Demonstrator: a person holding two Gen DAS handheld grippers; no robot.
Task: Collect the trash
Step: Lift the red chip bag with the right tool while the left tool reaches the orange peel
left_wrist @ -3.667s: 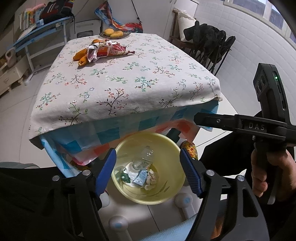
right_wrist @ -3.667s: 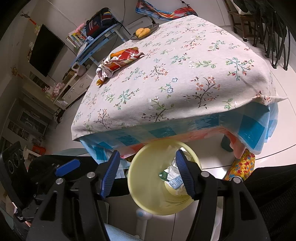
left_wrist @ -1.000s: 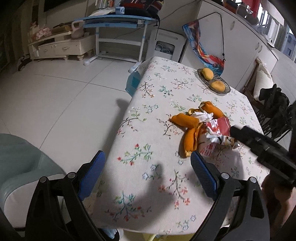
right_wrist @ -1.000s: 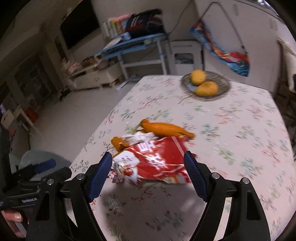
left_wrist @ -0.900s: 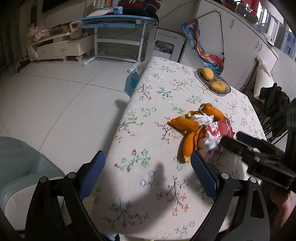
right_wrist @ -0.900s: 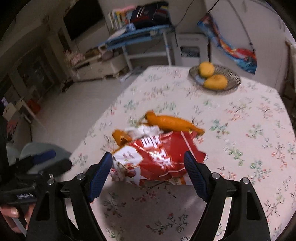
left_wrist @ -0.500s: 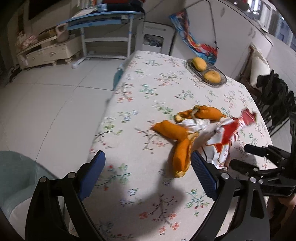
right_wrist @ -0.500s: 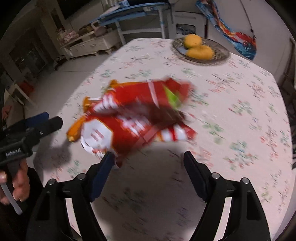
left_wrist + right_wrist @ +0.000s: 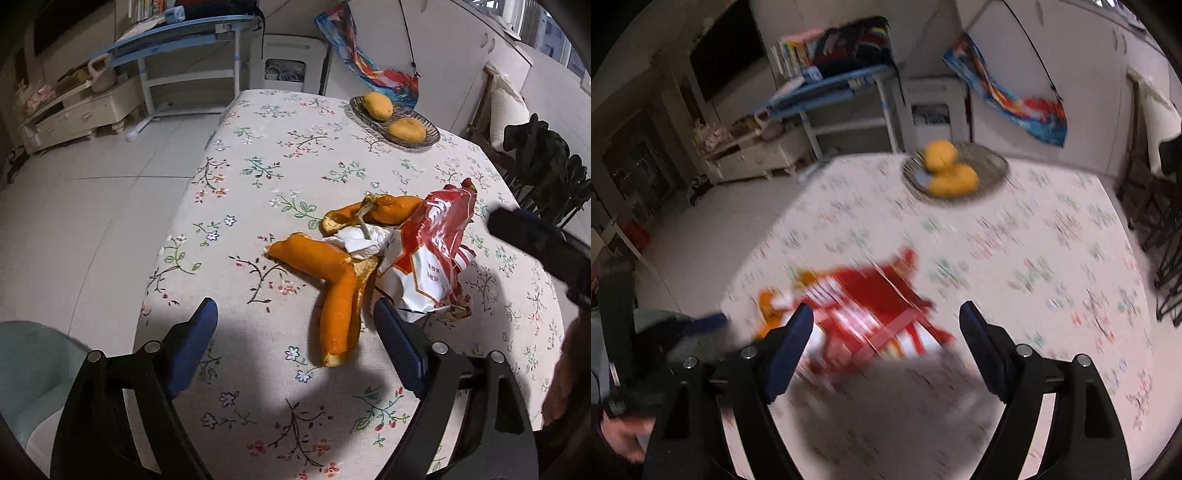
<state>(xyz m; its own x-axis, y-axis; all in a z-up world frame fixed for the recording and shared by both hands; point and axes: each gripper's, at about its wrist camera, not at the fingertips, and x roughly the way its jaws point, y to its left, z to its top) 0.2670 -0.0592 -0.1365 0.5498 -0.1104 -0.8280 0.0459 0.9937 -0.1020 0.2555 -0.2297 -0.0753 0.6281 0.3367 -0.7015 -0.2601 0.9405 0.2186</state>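
Note:
A red and white snack wrapper (image 9: 432, 254) lies crumpled on the floral tablecloth (image 9: 280, 177) beside orange peels (image 9: 332, 273) and a white tissue (image 9: 362, 240). My left gripper (image 9: 295, 343) is open and empty, just in front of the peels. My right gripper (image 9: 886, 332) is open and empty, just in front of the blurred wrapper (image 9: 875, 306). The right gripper's body shows at the right edge of the left wrist view (image 9: 535, 240).
A wire dish with two yellow fruits (image 9: 395, 122) stands at the table's far end, also in the right wrist view (image 9: 953, 173). Dark chairs (image 9: 546, 177) stand to the right. A blue desk (image 9: 184, 40) and cabinets stand across the tiled floor.
Both grippers rose from the yellow bin under the table to the tabletop and closed in on the trash. The wrapper shifted and now stands crumpled. The right view is blurred by motion.

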